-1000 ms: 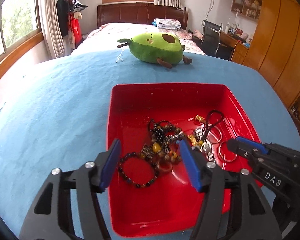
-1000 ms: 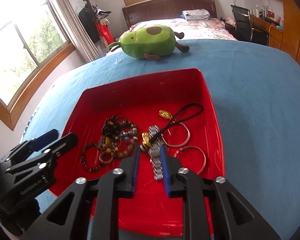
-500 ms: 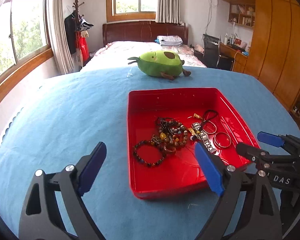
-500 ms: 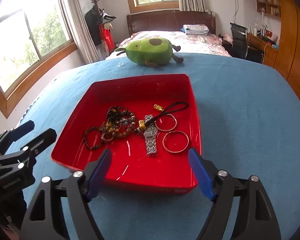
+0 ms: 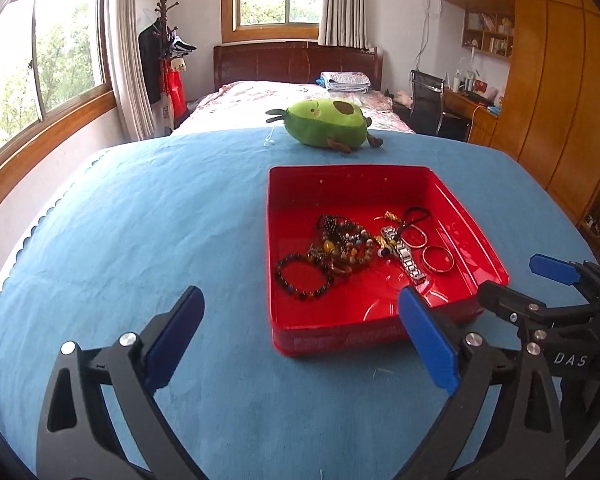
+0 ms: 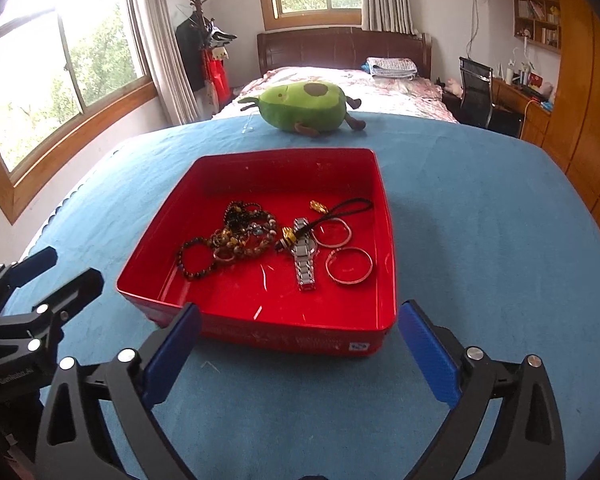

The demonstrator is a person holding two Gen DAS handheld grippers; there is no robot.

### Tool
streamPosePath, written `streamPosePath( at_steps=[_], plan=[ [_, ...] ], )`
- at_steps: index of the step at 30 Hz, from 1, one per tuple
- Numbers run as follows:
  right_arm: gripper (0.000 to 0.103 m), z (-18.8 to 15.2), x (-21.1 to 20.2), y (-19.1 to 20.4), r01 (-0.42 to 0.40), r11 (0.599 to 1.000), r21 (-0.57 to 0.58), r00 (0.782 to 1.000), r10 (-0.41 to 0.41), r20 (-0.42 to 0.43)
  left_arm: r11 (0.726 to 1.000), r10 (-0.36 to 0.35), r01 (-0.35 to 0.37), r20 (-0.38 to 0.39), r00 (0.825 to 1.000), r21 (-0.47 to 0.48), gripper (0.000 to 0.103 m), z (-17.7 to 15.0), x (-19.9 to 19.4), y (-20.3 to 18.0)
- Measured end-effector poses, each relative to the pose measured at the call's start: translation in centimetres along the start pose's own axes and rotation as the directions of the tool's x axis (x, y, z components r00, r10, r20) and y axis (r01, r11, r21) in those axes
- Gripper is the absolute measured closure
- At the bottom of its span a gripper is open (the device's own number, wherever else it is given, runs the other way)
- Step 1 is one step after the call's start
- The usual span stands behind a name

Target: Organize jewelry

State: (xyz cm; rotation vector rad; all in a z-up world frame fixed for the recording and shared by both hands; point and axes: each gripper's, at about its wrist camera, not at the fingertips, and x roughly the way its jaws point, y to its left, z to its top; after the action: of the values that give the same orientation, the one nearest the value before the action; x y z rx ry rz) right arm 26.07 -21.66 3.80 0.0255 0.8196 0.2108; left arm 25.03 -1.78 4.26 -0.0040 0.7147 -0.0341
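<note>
A red tray [image 5: 272,240] on the blue cloth holds a heap of beaded bracelets [image 5: 340,246], a dark bead bracelet [image 5: 304,276], a silver watch [image 6: 305,260], two silver bangles [image 6: 349,266] and a gold charm on a black cord [image 6: 340,208]. My left gripper [image 5: 299,294] hangs before the tray's near left corner, its jaws still opening and nothing between them. My right gripper [image 6: 300,307] is in front of the tray's near wall [image 6: 284,336], its jaws also opening and empty. Each gripper shows at the edge of the other's view.
A green avocado plush [image 5: 326,122] lies on the blue tablecloth [image 5: 140,220] beyond the tray. Behind the table stand a bed, a coat rack, a desk with a chair and wooden wardrobes on the right.
Both grippers have drawn back and up from over the tray to in front of it. Both jaws have spread wide; the right pair stood narrow over the watch a second ago.
</note>
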Motion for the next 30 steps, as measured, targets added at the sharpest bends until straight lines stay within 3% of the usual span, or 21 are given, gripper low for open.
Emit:
streamPosePath(
  at_steps=[14, 30],
  plan=[
    [0.004, -1.7, -0.7, -0.4, -0.023, 0.999, 0.037, 0.998, 0.025, -0.056, 1.000, 0.014, -0.014, -0.050, 0.999, -0.009, 0.004, -1.0, -0.9, 1.0],
    [0.004, -1.8, -0.3, -1.4, -0.025, 0.998, 0.065, 0.997, 0.030, -0.072, 0.999, 0.028, -0.030, -0.094, 0.995, -0.013, 0.004, -1.5, 0.9, 1.4]
  ],
)
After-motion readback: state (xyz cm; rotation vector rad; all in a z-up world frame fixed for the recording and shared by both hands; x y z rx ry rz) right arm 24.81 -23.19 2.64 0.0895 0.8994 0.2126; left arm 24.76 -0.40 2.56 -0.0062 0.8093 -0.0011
